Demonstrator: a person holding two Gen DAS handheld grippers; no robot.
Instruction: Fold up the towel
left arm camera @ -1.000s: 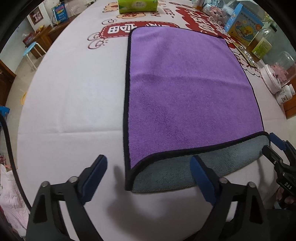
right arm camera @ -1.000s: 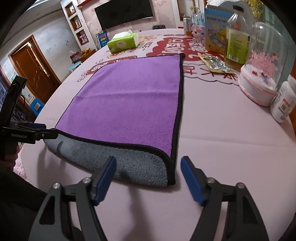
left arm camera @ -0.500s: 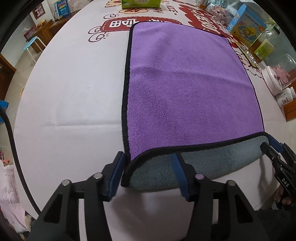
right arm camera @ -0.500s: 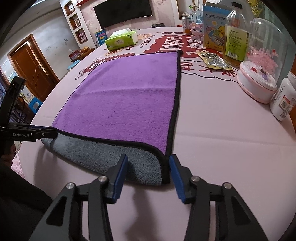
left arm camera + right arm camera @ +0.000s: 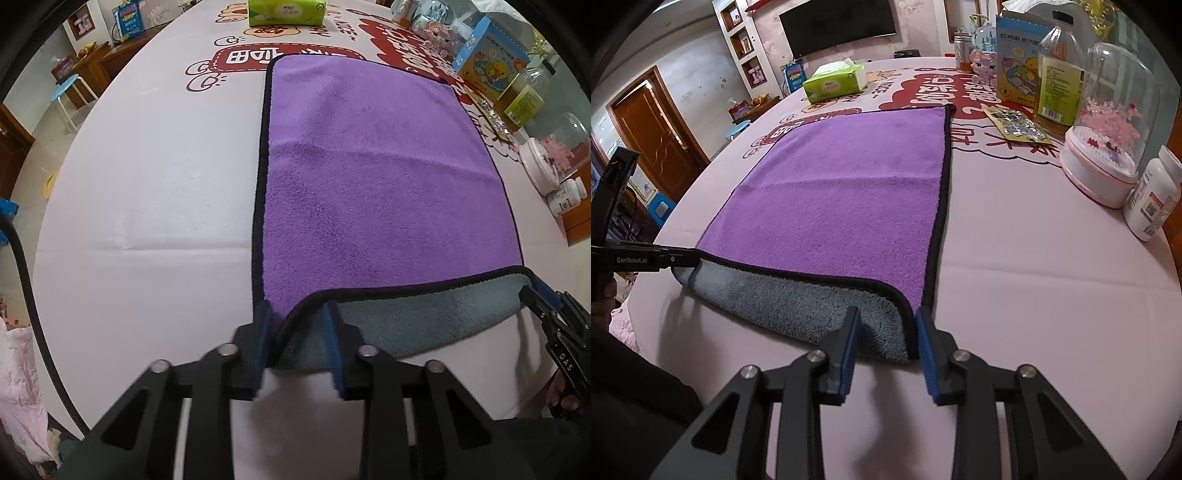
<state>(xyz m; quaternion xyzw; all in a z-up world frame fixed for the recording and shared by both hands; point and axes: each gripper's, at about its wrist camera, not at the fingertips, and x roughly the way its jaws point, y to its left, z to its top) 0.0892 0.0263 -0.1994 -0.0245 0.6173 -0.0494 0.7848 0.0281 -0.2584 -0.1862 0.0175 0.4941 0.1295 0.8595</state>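
Observation:
A purple towel (image 5: 376, 184) with black trim and a grey underside lies flat on the pink tablecloth; it also shows in the right wrist view (image 5: 842, 192). Its near edge is turned up, showing grey. My left gripper (image 5: 295, 332) straddles the near left corner, jaws narrowed around the cloth with a gap still between them. My right gripper (image 5: 886, 339) straddles the near right corner in the same way. Each gripper appears at the edge of the other's view.
A green tissue box (image 5: 286, 11) stands beyond the towel's far edge. On the right are a blue carton (image 5: 1015, 55), an oil bottle (image 5: 1060, 81), a foil pill pack (image 5: 1015, 123), a glass dome on a pink base (image 5: 1108, 140) and a white pill bottle (image 5: 1152, 199). The table edge is near me.
Both grippers have moved forward onto the towel's near corners and their jaws have narrowed from wide open to closely flanking the cloth. The near edge has lifted slightly.

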